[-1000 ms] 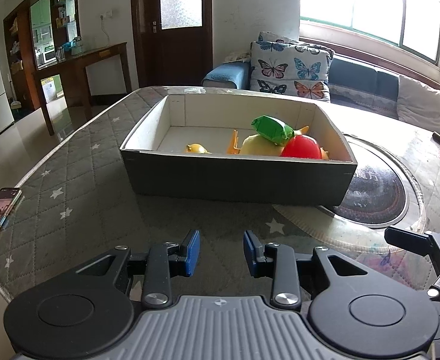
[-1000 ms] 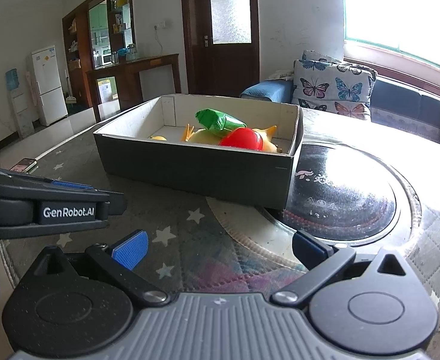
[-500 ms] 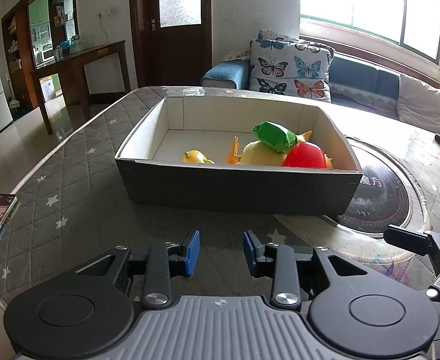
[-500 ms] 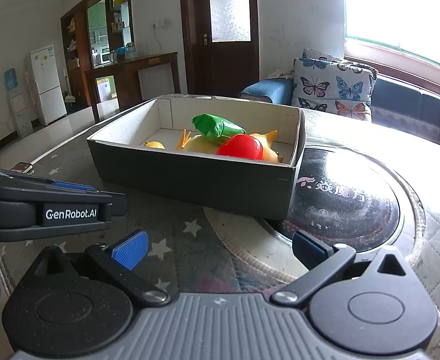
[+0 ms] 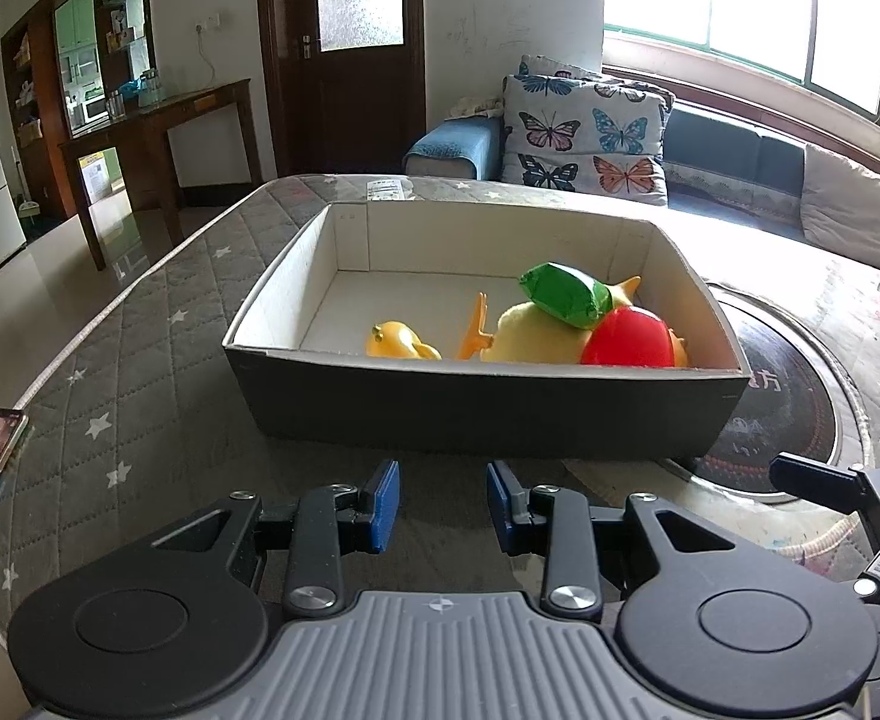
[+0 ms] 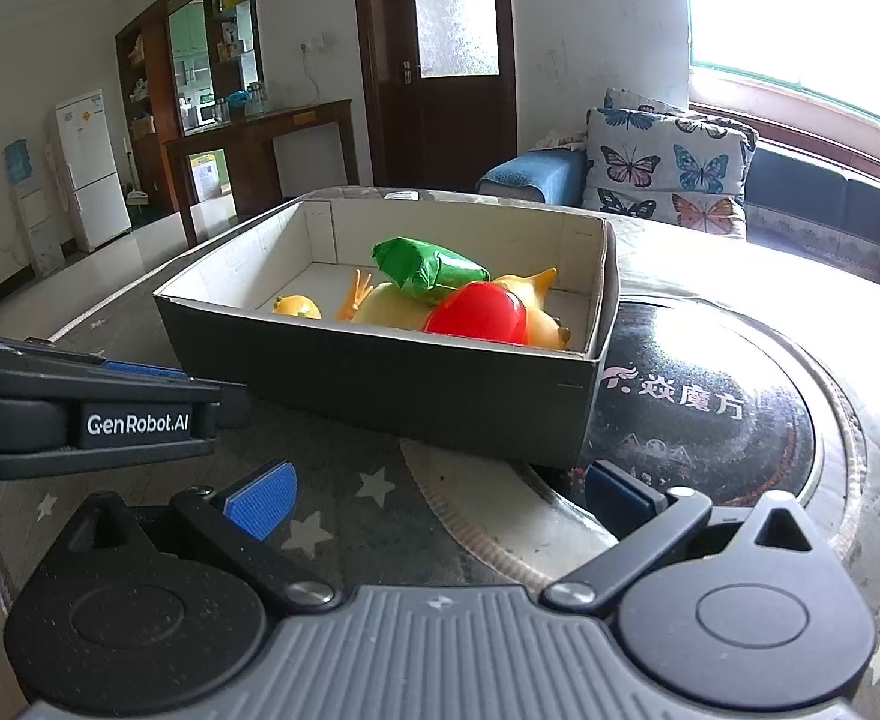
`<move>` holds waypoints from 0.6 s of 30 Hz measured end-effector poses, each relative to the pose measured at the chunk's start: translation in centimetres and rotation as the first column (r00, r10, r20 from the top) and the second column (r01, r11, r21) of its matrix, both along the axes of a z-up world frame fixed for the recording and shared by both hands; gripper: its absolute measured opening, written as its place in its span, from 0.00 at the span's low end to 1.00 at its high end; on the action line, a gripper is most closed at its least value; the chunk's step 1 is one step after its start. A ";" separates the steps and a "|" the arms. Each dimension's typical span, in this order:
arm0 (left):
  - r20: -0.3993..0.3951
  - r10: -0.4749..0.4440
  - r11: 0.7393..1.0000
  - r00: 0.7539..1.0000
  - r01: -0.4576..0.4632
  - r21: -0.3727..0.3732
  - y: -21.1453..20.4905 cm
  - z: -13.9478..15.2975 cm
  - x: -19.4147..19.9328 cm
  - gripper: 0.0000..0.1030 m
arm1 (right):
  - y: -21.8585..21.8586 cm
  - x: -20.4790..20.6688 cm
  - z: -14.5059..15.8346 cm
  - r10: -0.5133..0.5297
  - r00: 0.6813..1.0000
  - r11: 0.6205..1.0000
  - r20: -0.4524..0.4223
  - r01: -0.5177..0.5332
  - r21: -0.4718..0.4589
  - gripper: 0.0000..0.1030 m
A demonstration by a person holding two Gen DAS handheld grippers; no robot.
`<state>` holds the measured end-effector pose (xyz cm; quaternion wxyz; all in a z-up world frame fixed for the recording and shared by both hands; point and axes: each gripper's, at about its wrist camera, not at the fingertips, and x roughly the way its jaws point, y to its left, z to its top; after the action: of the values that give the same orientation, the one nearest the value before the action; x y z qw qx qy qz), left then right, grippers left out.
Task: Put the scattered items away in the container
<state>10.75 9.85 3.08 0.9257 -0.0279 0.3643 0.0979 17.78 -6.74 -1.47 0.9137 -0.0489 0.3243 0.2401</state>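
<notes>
Both grippers hover over the tabletop just short of the box, holding nothing: left gripper jaws slightly apart, right gripper jaws spread wide. Inside the box, right end, sit a green packet, red toy and yellow toys.

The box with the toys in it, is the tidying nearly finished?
Looks nearly finished. The box already holds a green packet, a red toy, a pale yellow toy and a small yellow one. The left gripper and right gripper are both open and carry nothing. No toys show outside the box.
</notes>
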 end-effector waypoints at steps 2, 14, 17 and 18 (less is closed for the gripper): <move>0.000 -0.001 1.000 1.000 0.001 -0.001 0.1 0.0 0.3 0.34 | 0.0 0.3 0.0 0.000 1.000 1.000 -0.003 0.000 0.001 1.00; -0.004 -0.002 1.000 1.000 0.002 -0.007 0.6 -0.2 1.7 0.34 | 0.7 1.6 0.0 0.002 1.000 1.000 -0.011 -0.002 -0.003 1.00; 0.002 0.001 1.000 1.000 -0.001 -0.009 0.9 -0.2 1.9 0.34 | 0.9 1.8 0.0 0.002 1.000 1.000 -0.010 -0.002 -0.003 1.00; 0.004 0.004 1.000 1.000 -0.004 -0.012 1.0 -0.2 2.0 0.34 | 1.0 1.8 -0.1 0.002 1.000 1.000 -0.009 -0.002 -0.004 1.00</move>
<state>12.78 10.81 2.90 0.9260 -0.0346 0.3630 0.0977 19.63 -5.75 -1.52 0.9118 -0.0502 0.3288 0.2406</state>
